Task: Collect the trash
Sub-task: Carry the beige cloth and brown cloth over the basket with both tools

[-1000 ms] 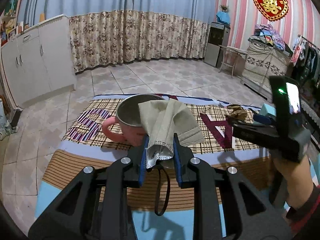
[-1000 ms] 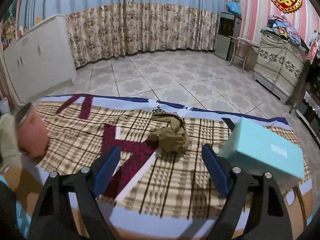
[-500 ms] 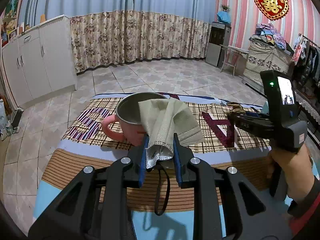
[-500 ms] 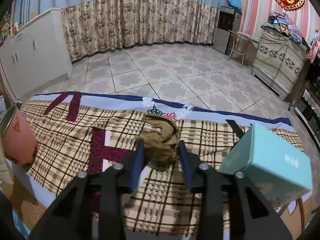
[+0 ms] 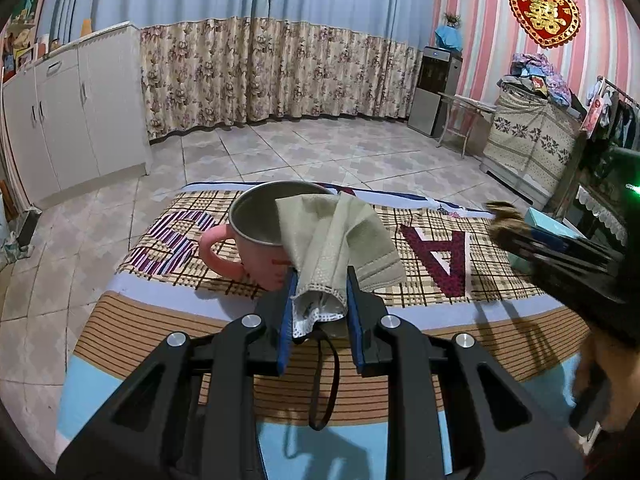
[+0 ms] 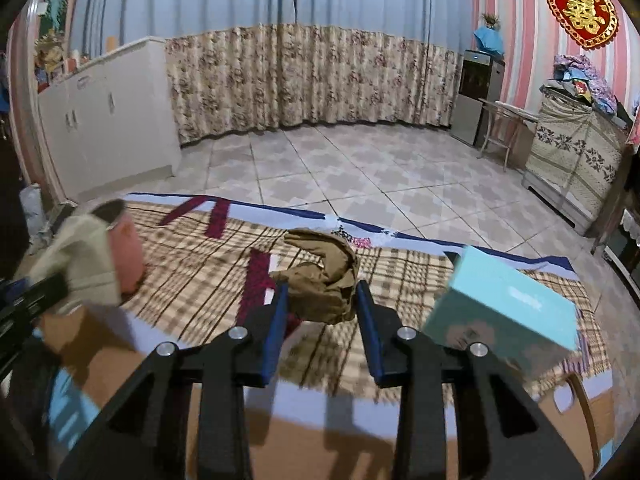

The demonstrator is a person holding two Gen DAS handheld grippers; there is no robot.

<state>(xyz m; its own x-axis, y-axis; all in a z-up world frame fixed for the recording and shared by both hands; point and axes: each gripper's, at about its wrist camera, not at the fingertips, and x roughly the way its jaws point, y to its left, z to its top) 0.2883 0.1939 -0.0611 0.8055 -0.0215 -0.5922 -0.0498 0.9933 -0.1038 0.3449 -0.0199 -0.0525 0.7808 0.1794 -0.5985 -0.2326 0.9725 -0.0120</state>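
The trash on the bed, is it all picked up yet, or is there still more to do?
Not finished yet. Nothing can be seen inside the pink cup. The left gripper holds the face mask in front of the cup, draped over its rim. The right gripper is closed on the crumpled brown paper, lifted off the blanket. Both pieces need dropping in. The teal box lies untouched.

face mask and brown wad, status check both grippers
Left gripper shut on face mask beside pink mug. Right gripper shut on brown wad. Nothing blocking.
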